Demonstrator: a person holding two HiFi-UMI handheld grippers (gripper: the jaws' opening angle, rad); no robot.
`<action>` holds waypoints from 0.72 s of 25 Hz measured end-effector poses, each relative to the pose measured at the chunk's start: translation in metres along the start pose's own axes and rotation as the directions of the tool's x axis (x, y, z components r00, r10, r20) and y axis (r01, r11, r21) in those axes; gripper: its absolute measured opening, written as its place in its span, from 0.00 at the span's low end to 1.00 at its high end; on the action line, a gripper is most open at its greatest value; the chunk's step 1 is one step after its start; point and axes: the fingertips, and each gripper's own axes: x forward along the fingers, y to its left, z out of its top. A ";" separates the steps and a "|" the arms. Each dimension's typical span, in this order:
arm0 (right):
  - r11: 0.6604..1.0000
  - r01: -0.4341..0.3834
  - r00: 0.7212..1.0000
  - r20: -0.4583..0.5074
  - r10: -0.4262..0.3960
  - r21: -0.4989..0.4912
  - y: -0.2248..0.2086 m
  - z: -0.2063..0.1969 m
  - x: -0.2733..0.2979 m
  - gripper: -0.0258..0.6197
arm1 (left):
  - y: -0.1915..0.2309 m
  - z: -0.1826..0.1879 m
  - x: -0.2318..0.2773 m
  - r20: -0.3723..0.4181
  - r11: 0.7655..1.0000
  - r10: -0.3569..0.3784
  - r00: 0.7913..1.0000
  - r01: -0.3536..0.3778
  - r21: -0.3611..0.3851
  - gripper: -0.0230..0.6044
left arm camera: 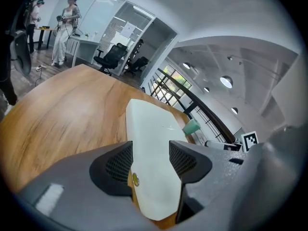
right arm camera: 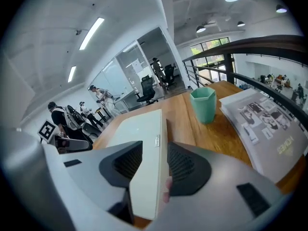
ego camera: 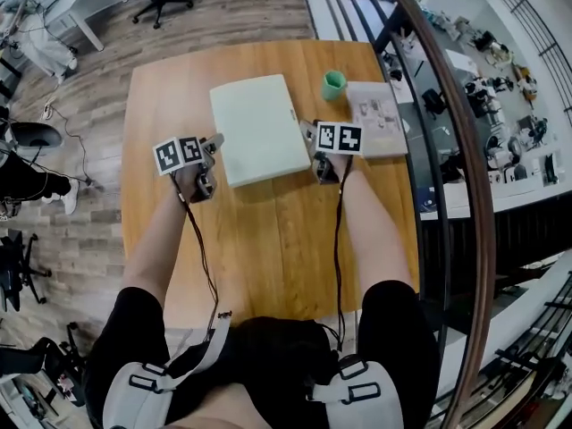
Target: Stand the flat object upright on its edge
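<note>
The flat object [ego camera: 259, 128] is a pale green-white rectangular panel lying flat on the wooden table [ego camera: 268, 239]. My left gripper [ego camera: 214, 146] is at the panel's near left corner, my right gripper [ego camera: 313, 139] at its near right edge. In the left gripper view the panel [left arm camera: 154, 143] runs between the jaws of the left gripper [left arm camera: 150, 160], which stand wide apart and do not press on it. In the right gripper view the panel's edge [right arm camera: 144, 148] sits between the jaws of the right gripper [right arm camera: 154, 162], with a slight gap at the pads.
A green cup [ego camera: 333, 85] stands just past the panel's far right corner, and a printed booklet [ego camera: 375, 119] lies to its right by the table's edge. A curved railing [ego camera: 447, 150] runs along the right. Office chairs and people are far off on the floor.
</note>
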 end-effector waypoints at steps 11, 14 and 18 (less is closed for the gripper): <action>1.000 -0.028 0.984 -0.178 0.027 -0.005 -0.018 0.010 0.066 0.32 | 0.020 0.005 0.059 -0.076 0.998 -0.022 0.997 0.017 -0.058 0.39; 0.999 -0.035 0.979 -0.199 0.035 0.002 -0.019 -0.003 0.071 0.32 | 0.023 0.002 0.061 -0.076 0.996 -0.038 0.996 0.032 -0.078 0.39; 0.993 -0.082 0.969 -0.225 0.099 0.081 -0.019 -0.011 0.079 0.32 | 0.027 -0.003 0.070 -0.102 0.997 -0.052 0.993 0.045 -0.069 0.39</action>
